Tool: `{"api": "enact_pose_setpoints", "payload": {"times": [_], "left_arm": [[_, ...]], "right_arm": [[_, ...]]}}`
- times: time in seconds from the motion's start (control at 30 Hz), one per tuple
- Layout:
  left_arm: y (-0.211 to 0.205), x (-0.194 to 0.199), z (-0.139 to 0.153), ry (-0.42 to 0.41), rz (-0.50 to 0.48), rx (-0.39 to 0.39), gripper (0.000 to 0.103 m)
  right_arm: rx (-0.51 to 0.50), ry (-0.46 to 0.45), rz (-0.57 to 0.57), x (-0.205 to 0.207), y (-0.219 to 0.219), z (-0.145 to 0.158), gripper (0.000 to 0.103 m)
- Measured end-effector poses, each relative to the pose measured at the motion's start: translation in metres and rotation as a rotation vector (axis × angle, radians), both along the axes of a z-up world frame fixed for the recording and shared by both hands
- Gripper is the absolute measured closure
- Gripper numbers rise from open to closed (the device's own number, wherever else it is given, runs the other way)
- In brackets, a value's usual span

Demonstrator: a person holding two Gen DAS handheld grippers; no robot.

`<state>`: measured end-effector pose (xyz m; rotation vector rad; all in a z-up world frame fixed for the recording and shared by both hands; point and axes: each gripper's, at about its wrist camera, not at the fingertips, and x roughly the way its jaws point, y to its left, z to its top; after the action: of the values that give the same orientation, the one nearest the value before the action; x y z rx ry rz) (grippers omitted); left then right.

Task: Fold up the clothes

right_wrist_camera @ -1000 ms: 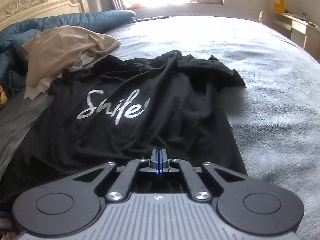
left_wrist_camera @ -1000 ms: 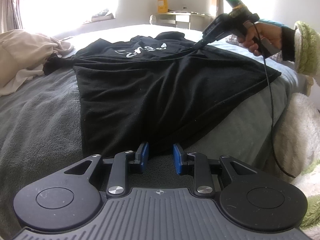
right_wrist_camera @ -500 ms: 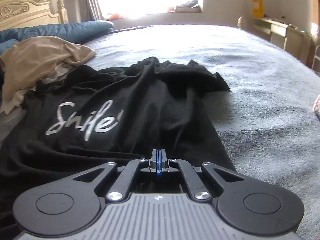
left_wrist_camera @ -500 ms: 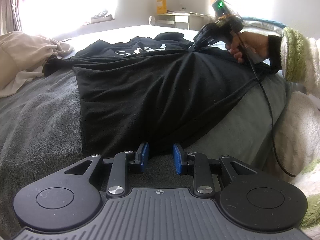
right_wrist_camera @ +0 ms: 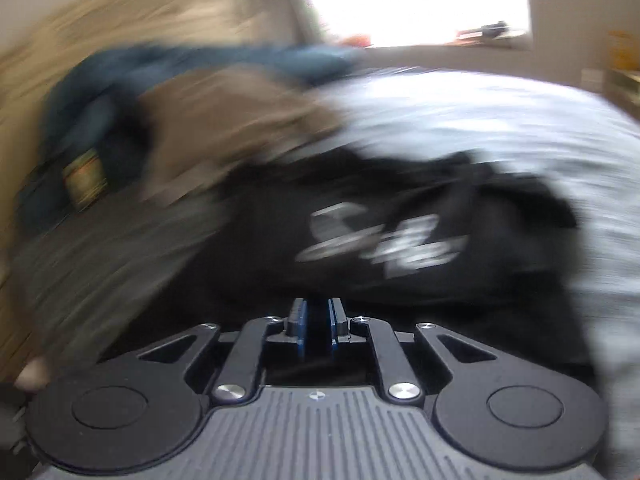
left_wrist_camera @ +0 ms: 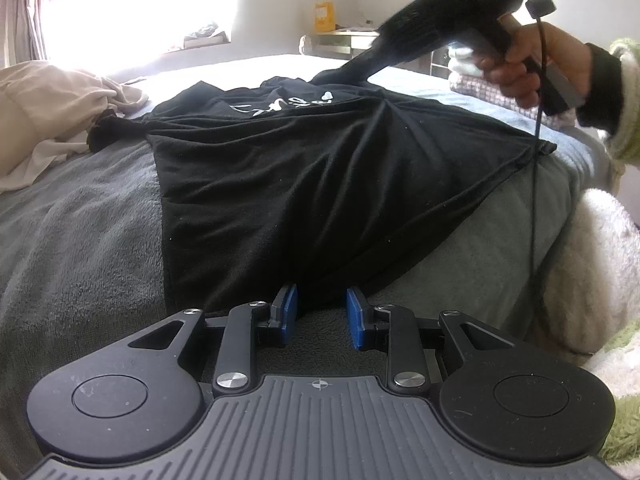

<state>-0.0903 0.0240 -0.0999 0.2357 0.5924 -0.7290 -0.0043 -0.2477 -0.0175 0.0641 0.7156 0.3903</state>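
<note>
The shirt [left_wrist_camera: 304, 184] lies spread on the bed [left_wrist_camera: 80, 240], its hem at the near edge and its printed chest toward the far side. The left gripper [left_wrist_camera: 322, 312] sits at the near edge, its fingers [left_wrist_camera: 289, 312] apart on either side of the hem's middle. To the shirt's left, toward the bed's left edge, a crumpled garment [left_wrist_camera: 52, 112] is heaped, just beside the shirt's sleeve. The right gripper [left_wrist_camera: 360, 68], held in a hand [left_wrist_camera: 532, 64] above the bed's right side, reaches to the shirt's far right part. Behind the bed stands a desk [left_wrist_camera: 344, 40] against the far wall.
</note>
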Motion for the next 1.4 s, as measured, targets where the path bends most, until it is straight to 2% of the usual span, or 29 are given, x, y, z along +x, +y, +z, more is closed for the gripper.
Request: {"api": "enact_pose_setpoints", "payload": {"times": [0.1, 0.17, 0.27, 0.4, 0.43, 0.5, 0.53, 0.57, 0.6, 0.8, 0.93, 1.03, 1.13, 1.27, 1.4], "left_arm": [[0.001, -0.002, -0.001, -0.002, 0.012, -0.009, 0.076], [0.001, -0.003, -0.001, -0.003, 0.020, -0.016, 0.076], [0.002, -0.003, -0.002, -0.005, 0.032, -0.026, 0.076], [0.003, -0.004, -0.003, -0.014, 0.038, -0.038, 0.076], [0.003, -0.004, -0.004, -0.014, 0.039, -0.042, 0.076], [0.005, -0.004, -0.005, -0.015, 0.038, -0.051, 0.076], [0.006, -0.004, -0.005, -0.015, 0.038, -0.055, 0.076], [0.006, -0.003, -0.005, -0.015, 0.037, -0.059, 0.076], [0.007, -0.003, -0.006, -0.015, 0.036, -0.063, 0.076], [0.010, -0.004, -0.007, -0.015, 0.030, -0.081, 0.076], [0.009, -0.006, -0.008, -0.019, 0.030, -0.079, 0.076], [0.008, -0.006, -0.008, -0.019, 0.031, -0.079, 0.076], [0.009, -0.005, -0.008, -0.019, 0.031, -0.080, 0.076], [0.010, -0.006, -0.008, -0.027, 0.029, -0.077, 0.076], [0.010, -0.009, -0.009, -0.032, 0.030, -0.074, 0.076]], "right_arm": [[-0.030, 0.020, 0.089, 0.011, 0.051, -0.008, 0.086], [-0.055, 0.021, 0.095, 0.026, 0.077, -0.013, 0.075], [-0.103, 0.009, 0.084, 0.052, 0.100, -0.020, 0.071], [-0.123, 0.075, 0.117, 0.077, 0.119, -0.039, 0.070], [-0.136, 0.085, 0.118, 0.079, 0.122, -0.044, 0.071], [-0.150, 0.099, 0.117, 0.084, 0.126, -0.053, 0.084], [-0.131, 0.093, 0.111, 0.084, 0.125, -0.051, 0.095], [-0.112, 0.086, 0.104, 0.085, 0.124, -0.049, 0.101], [-0.093, 0.080, 0.098, 0.085, 0.123, -0.047, 0.102], [-0.020, 0.049, 0.066, 0.096, 0.127, -0.039, 0.102], [0.012, 0.050, 0.037, 0.105, 0.130, -0.046, 0.103], [-0.028, 0.049, -0.008, 0.113, 0.134, -0.055, 0.103], [0.024, 0.067, -0.040, 0.112, 0.124, -0.054, 0.103], [0.073, 0.058, -0.005, 0.096, 0.118, -0.033, 0.099], [0.067, 0.123, 0.094, 0.088, 0.128, -0.025, 0.097]]}}
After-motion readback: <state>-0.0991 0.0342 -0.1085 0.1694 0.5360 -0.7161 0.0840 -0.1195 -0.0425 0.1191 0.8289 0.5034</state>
